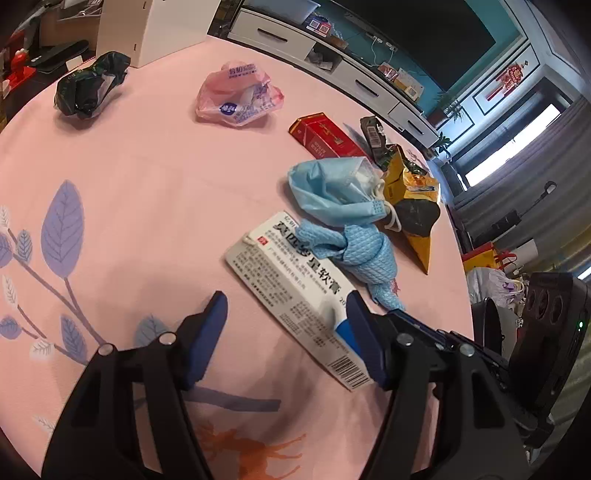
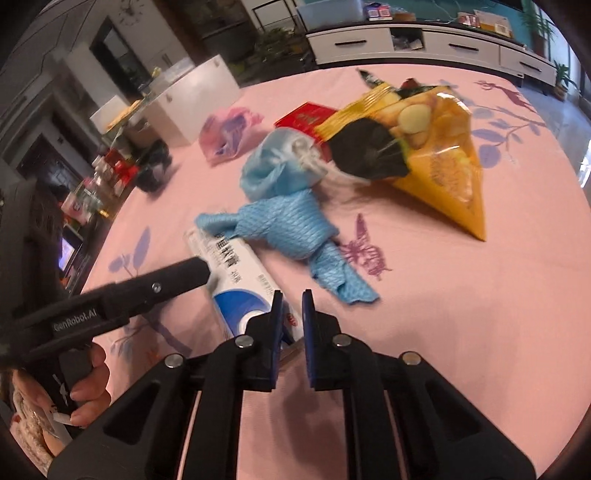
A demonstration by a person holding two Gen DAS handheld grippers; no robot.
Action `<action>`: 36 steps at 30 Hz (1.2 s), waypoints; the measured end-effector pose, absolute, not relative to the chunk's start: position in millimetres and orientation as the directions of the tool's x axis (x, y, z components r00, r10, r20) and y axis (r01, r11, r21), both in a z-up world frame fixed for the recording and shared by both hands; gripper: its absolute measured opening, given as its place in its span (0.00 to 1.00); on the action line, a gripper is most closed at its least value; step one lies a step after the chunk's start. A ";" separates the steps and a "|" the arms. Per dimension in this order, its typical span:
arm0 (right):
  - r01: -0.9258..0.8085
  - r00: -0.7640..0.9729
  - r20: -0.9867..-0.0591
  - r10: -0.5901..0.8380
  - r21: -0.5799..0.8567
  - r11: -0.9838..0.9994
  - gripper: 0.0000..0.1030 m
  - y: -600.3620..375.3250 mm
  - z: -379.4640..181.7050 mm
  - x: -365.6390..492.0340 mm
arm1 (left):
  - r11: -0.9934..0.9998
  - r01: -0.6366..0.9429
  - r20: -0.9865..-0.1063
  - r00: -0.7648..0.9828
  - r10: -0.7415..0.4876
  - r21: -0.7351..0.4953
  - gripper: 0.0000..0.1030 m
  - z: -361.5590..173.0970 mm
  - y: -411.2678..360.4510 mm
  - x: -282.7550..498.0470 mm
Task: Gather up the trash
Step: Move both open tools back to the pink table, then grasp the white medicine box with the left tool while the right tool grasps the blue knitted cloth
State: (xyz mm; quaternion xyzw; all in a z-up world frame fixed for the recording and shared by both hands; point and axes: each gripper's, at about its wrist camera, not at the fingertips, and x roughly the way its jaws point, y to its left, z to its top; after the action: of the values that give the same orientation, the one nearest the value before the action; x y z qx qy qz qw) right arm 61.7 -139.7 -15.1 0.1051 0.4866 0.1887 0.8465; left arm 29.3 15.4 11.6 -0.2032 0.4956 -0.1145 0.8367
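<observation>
Trash lies on a pink tablecloth point(image 1: 147, 192). A white and blue medicine box point(image 1: 295, 295) lies flat, with a blue cloth point(image 1: 354, 251) across its far end. My left gripper point(image 1: 284, 314) is open just above the cloth, its right finger touching the box's near end; the box lies partly between the fingers. In the right wrist view, my right gripper point(image 2: 292, 314) is nearly shut and empty, just over the box's near end point(image 2: 243, 295). A blue face mask point(image 1: 332, 188), a yellow snack bag point(image 2: 436, 147) and a red carton point(image 1: 325, 136) lie beyond.
A pink plastic bag point(image 1: 236, 96) and a black crumpled bag point(image 1: 88, 85) lie further back. A white box point(image 1: 147, 29) stands at the table's far edge. A white TV cabinet point(image 2: 424, 44) stands behind. The table's right edge point(image 1: 458, 258) is close.
</observation>
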 end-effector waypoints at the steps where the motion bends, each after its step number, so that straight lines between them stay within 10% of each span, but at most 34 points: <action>1: -0.234 0.453 -0.782 0.429 0.360 0.903 0.12 -136.9 -13.3 60.0 | 0.891 -0.010 -0.783 0.481 -0.393 -0.454 0.65 11.6 15.3 28.9; 12: -0.351 0.331 -0.782 0.529 0.418 0.838 0.16 -104.3 -12.9 42.7 | 0.913 0.026 -0.801 0.470 -0.370 -0.407 0.76 10.6 3.8 29.5; 18: -0.267 0.434 -0.823 0.366 0.271 0.925 0.44 -127.9 -2.8 40.4 | 0.952 0.068 -0.819 0.493 -0.293 -0.300 0.74 9.2 -12.0 29.0; 23: -0.177 0.508 -0.822 0.258 0.194 0.965 0.64 -147.9 -0.8 44.3 | 0.983 0.089 -0.819 0.544 -0.182 -0.160 0.59 5.9 -26.6 25.5; 36: -0.108 0.514 -0.812 0.276 0.258 0.960 0.65 -135.9 -10.8 83.5 | 0.945 0.014 -0.754 0.599 -0.269 -0.326 0.43 38.5 23.8 19.4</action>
State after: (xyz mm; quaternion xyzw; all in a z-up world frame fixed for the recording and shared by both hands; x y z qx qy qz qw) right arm 83.5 -135.9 -10.8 0.0874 0.4804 0.1110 0.8656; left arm 19.4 23.8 38.5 -0.1449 0.4403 -0.0800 0.8824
